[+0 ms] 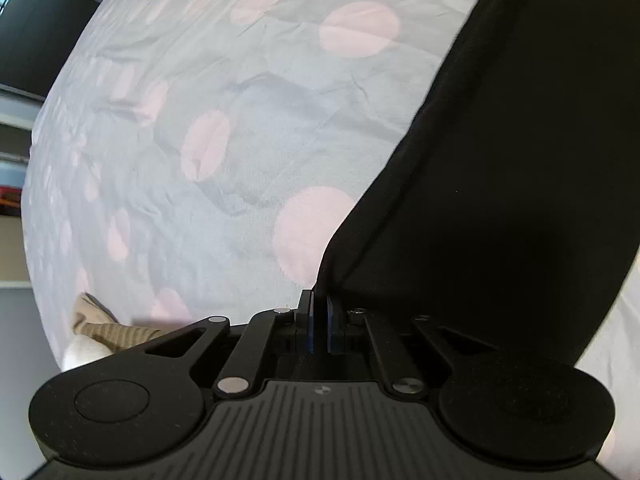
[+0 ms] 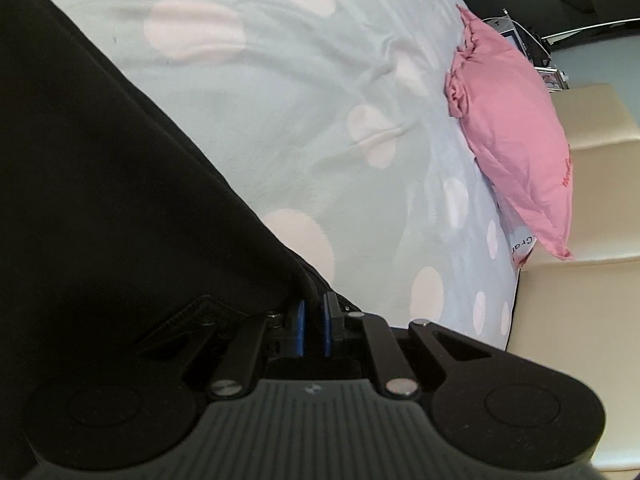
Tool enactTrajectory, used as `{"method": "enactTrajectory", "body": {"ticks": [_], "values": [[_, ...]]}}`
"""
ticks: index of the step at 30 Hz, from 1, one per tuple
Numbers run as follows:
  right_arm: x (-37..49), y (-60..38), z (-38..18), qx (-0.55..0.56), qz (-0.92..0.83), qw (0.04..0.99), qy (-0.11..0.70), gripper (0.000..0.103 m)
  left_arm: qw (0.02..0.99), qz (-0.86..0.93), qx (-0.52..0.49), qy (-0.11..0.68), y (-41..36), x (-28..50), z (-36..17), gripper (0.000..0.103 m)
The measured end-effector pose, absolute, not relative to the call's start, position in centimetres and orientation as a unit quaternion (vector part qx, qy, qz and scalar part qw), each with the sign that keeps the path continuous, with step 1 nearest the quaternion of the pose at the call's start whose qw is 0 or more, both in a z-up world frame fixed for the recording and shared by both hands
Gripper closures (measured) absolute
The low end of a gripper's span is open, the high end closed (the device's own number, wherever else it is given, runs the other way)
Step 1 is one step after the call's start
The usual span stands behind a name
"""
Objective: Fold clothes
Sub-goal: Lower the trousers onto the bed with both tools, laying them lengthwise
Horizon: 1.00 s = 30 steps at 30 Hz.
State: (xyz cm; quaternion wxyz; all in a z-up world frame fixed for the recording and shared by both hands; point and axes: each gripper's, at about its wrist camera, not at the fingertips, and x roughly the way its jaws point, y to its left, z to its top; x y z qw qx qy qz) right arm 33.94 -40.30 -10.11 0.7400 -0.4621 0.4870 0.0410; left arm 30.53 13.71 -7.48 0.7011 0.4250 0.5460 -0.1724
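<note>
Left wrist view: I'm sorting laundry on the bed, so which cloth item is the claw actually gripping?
The black garment, pinched at its edge in the left claw. The beige ribbed cloth lies loose at the lower left, untouched.

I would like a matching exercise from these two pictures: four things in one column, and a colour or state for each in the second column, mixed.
Things:
1. black garment
2. pillow
3. bed sheet
4. left tool

Colour or state:
a. pale with pink dots
b. shut on cloth
c. pink
d. held at two edges

Pairs: 1-d, 2-c, 3-a, 4-b. The right tool grips the garment's other edge.
</note>
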Motion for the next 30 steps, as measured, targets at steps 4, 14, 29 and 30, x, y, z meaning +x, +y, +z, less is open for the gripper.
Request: {"method": "enactTrajectory", "body": {"ticks": [4,14,29,30], "values": [[33.4,-40.0,-9.4,-0.467,0.021,0.742,0.481,0.079,0.731,-0.135,0.409,0.530,15.0,30.9,-7.6,0.088],[28.2,-40.3,-3.3,-0.398,0.004,0.797,0.453,0.049,0.823,-0.055,0.293,0.484,21.2,26.7,1.0,0.088],[14.3,-40.0,-2.7,-0.206,0.059,0.862,0.460,0.048,0.821,-0.109,0.261,0.495,18.4,14.7,-3.2,0.088],[13.7,-39.4,-3.3,-0.203,0.075,0.857,0.468,0.049,0.820,-0.113,0.262,0.496,18.2,14.1,-3.6,0.088]]}}
